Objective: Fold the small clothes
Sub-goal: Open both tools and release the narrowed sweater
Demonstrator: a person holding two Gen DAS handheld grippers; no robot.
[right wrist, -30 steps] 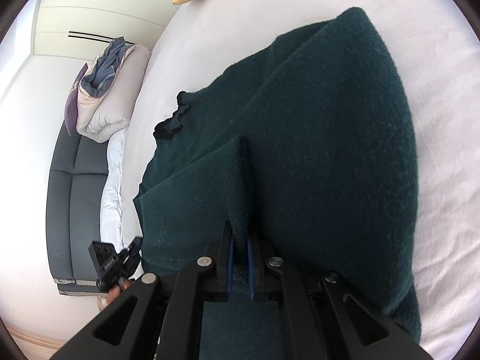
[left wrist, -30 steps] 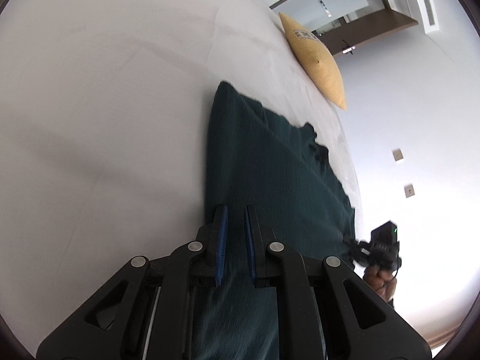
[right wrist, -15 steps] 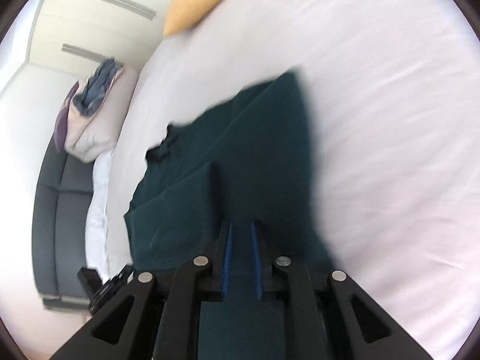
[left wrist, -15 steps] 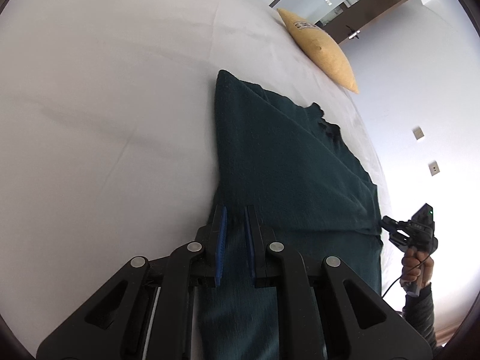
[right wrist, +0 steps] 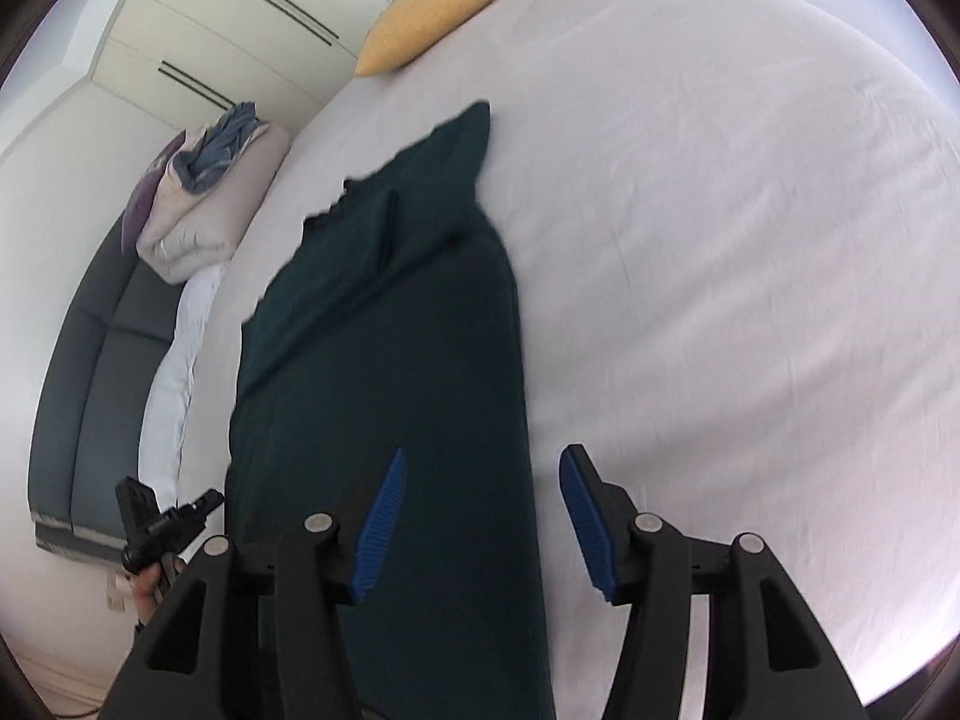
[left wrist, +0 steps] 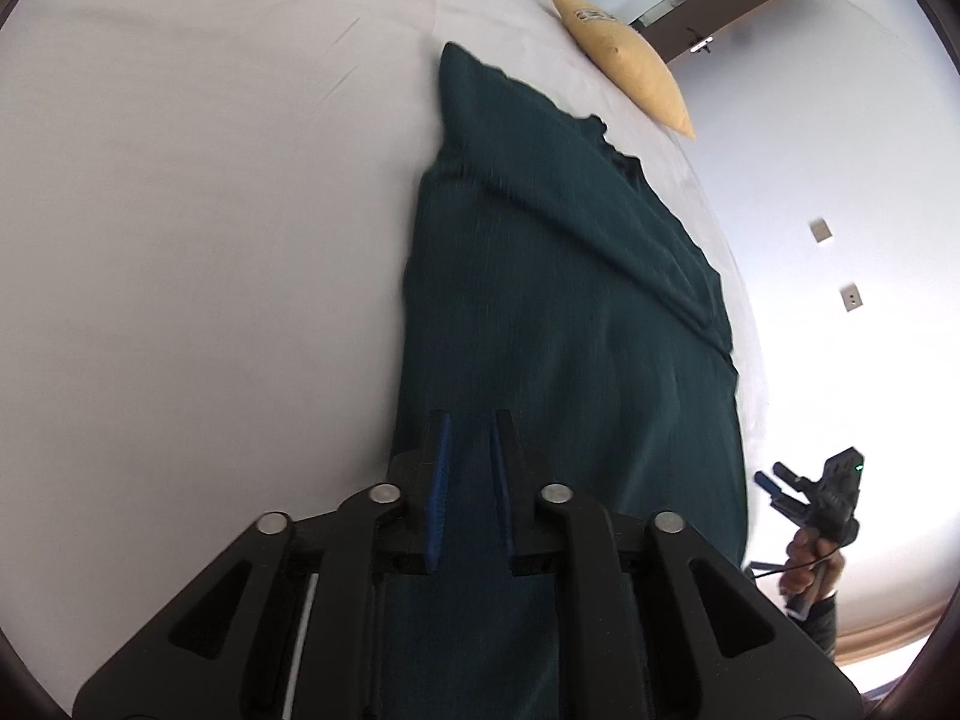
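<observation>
A dark green knit garment lies folded lengthwise on the white bed sheet. It also shows in the right wrist view. My left gripper is shut on the garment's near end, with the cloth running between its blue pads. My right gripper is open and empty above the garment's near right edge. The right gripper also shows in the left wrist view, and the left one shows in the right wrist view.
A yellow pillow lies at the far end of the bed, also in the right wrist view. A pile of bedding sits on a dark grey sofa beside the bed. White wardrobes stand behind.
My right gripper has let go of the garment and opened wide. The lifted fold has been laid down, and the garment now lies flat in a long narrow strip.
</observation>
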